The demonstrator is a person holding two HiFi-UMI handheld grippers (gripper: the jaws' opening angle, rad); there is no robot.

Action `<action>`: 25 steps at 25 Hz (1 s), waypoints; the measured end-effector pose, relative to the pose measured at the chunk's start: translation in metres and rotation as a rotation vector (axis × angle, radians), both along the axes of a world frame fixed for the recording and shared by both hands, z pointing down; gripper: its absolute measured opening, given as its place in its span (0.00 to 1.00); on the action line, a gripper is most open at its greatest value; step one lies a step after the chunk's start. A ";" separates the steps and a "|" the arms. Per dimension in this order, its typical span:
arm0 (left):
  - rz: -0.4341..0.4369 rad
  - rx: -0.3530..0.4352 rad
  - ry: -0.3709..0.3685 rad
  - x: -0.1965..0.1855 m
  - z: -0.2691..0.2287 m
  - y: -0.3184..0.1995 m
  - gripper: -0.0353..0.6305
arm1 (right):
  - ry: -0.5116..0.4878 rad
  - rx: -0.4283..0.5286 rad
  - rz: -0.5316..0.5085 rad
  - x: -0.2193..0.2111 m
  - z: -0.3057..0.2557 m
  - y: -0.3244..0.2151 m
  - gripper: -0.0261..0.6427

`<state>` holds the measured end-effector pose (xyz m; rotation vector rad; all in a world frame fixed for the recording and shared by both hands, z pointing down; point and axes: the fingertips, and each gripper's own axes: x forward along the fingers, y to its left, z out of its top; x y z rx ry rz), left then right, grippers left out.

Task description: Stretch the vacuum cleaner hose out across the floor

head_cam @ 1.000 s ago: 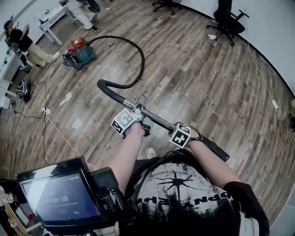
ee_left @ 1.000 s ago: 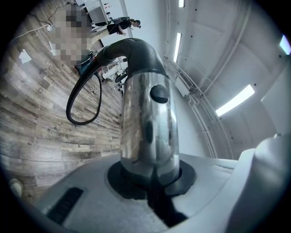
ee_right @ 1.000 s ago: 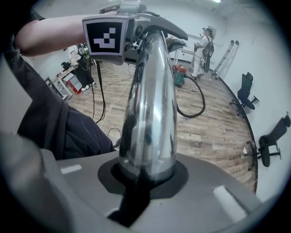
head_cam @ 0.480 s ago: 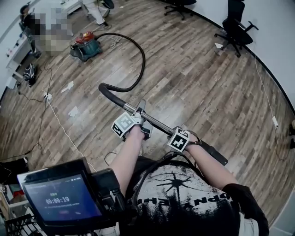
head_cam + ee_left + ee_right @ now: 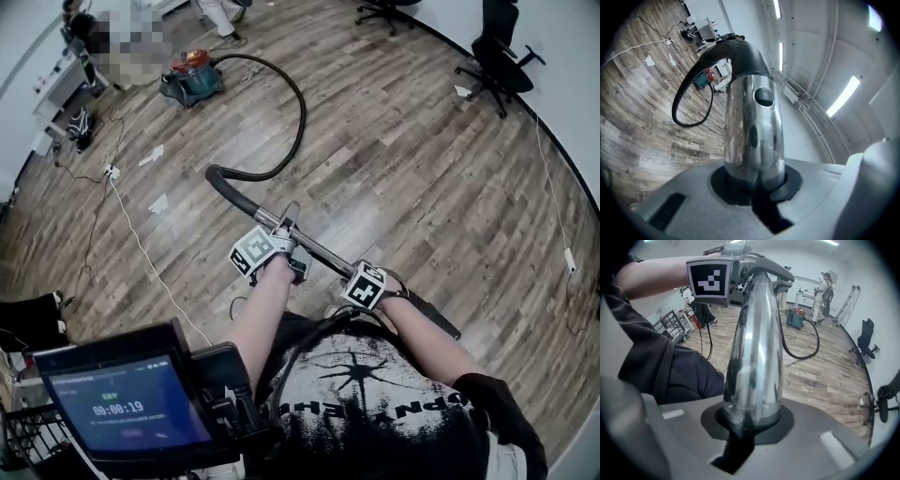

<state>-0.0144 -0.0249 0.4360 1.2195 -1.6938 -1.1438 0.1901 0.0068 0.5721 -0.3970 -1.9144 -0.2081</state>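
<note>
A red and teal vacuum cleaner point(image 5: 192, 75) stands far off on the wooden floor. Its black hose point(image 5: 300, 108) curves down to a bent black handle point(image 5: 225, 186), which joins a chrome wand point(image 5: 319, 251). My left gripper point(image 5: 281, 248) is shut on the wand's upper part, and my right gripper point(image 5: 375, 283) is shut on it lower down, near the black end piece point(image 5: 431, 317). In the left gripper view the chrome wand point(image 5: 752, 126) fills the jaws of the left gripper point(image 5: 754, 183), with the hose point(image 5: 686, 105) looping beyond. The right gripper view shows the right gripper point(image 5: 752, 420) clamped on the wand point(image 5: 754, 357).
Two office chairs point(image 5: 502, 56) point(image 5: 384, 11) stand at the far right by the wall. A white cable point(image 5: 141, 248) and paper scraps point(image 5: 157, 203) lie on the floor at left. A screen on a cart point(image 5: 122, 403) is at bottom left. A person point(image 5: 820, 291) stands near desks beyond the vacuum cleaner.
Both grippers keep their hold on the wand. The vacuum cleaner and hose now sit higher and farther off in the head view, and the hose's bend looks more drawn out.
</note>
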 end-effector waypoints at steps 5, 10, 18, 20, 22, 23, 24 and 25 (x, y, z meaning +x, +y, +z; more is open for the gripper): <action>-0.004 -0.006 -0.011 0.007 -0.007 0.011 0.11 | -0.014 -0.016 -0.025 0.006 -0.003 0.011 0.14; -0.019 -0.001 -0.019 0.003 -0.013 0.024 0.11 | -0.020 -0.017 -0.036 0.002 -0.008 0.022 0.14; 0.004 0.010 -0.017 0.013 -0.010 0.045 0.11 | -0.023 -0.005 -0.013 0.010 -0.004 0.047 0.14; 0.022 0.014 -0.016 0.019 -0.009 0.058 0.11 | -0.025 0.001 0.006 0.015 -0.004 0.063 0.14; 0.041 0.020 -0.014 0.024 -0.006 0.077 0.11 | -0.024 0.009 0.025 0.021 -0.002 0.084 0.14; 0.048 0.023 -0.011 0.028 -0.004 0.086 0.11 | -0.022 0.012 0.034 0.025 -0.001 0.095 0.14; 0.054 0.024 -0.009 0.034 -0.004 0.094 0.11 | -0.019 0.016 0.042 0.031 -0.001 0.103 0.14; 0.057 0.025 -0.006 0.041 -0.005 0.101 0.11 | -0.017 0.021 0.049 0.038 -0.002 0.111 0.14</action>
